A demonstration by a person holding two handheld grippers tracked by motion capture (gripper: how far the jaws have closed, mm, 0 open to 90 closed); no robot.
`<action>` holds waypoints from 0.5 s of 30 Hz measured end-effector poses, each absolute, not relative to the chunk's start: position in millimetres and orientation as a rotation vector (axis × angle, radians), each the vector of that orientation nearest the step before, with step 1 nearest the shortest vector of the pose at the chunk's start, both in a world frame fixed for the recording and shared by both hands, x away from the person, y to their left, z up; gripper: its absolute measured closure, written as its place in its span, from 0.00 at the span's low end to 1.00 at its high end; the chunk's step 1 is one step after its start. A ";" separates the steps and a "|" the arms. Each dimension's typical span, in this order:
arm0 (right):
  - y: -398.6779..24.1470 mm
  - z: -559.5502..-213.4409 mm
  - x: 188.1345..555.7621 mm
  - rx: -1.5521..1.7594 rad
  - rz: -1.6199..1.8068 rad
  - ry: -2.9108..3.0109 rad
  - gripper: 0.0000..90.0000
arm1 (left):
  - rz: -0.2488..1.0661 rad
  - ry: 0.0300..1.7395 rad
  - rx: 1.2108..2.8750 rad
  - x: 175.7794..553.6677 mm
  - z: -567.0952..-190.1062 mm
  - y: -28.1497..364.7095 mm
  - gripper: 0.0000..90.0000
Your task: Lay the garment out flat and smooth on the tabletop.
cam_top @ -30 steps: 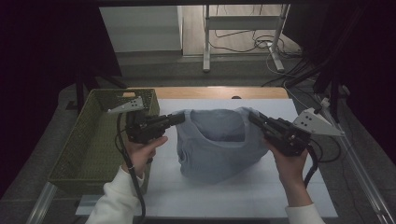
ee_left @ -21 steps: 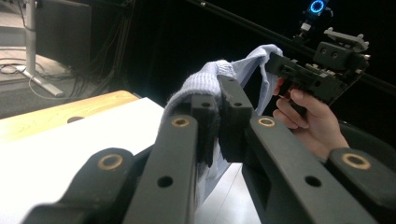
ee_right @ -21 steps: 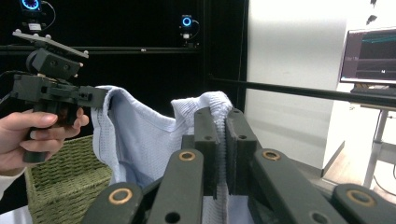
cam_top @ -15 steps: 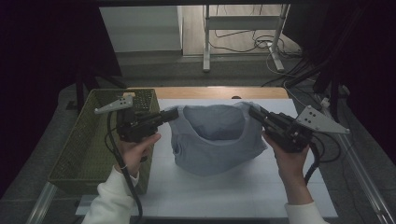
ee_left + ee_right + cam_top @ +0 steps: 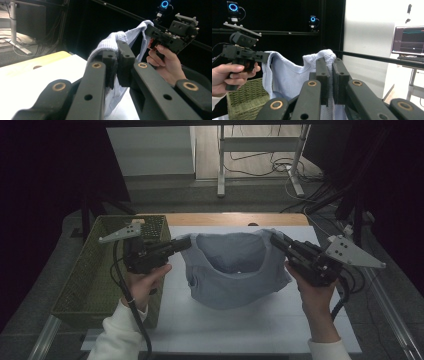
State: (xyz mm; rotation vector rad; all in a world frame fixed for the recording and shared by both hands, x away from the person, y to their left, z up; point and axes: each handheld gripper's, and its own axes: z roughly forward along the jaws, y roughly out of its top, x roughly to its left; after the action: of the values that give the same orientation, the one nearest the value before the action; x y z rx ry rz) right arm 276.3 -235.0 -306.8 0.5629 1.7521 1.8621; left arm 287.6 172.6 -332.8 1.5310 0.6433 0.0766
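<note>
I have a pale blue knitted garment (image 5: pixel 235 270) hanging between my two tools over the white table top (image 5: pixel 250 325), its lower folds resting on the table while the upper edge is stretched into an open loop. My left gripper (image 5: pixel 184 243) is clamped on the garment's left upper edge; in the left gripper view the fabric is bunched between the closed black jaws and spills over their tips (image 5: pixel 110 45). My right gripper (image 5: pixel 276 241) pinches the opposite upper edge in the same way, and the right gripper view shows the ribbed blue knit (image 5: pixel 325 56) squeezed between its closed jaws and draping down on both sides. The two grip points sit at about the same height, well apart, so the cloth sags in a shallow curve between them. The left hand (image 5: pixel 145 282) and right hand (image 5: pixel 312 292) each wrap a tool's handle from below. A green woven rectangular basket (image 5: pixel 90 270) stands at the table's left edge, just beside the left gripper and under its grey plate. A strip of light wooden board (image 5: pixel 235 219) runs along the table's far side.
</note>
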 end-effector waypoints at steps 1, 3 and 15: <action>-234.8 -306.8 275.9 0.562 1.858 1.754 0.95 | 0.078 0.644 1.532 287.3 -332.7 172.5 0.95; -234.6 -307.3 276.4 0.563 1.856 1.757 0.94 | 0.082 0.644 1.532 286.3 -332.0 172.8 0.95; -230.4 -304.4 273.5 0.550 1.872 1.762 0.95 | 0.113 0.605 1.513 268.4 -313.0 184.2 0.95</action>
State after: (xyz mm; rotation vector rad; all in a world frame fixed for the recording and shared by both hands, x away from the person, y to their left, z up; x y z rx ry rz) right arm 273.5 -230.4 -304.4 0.5505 1.7619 1.8723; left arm 268.4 184.2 -313.0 1.5132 0.6050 0.1129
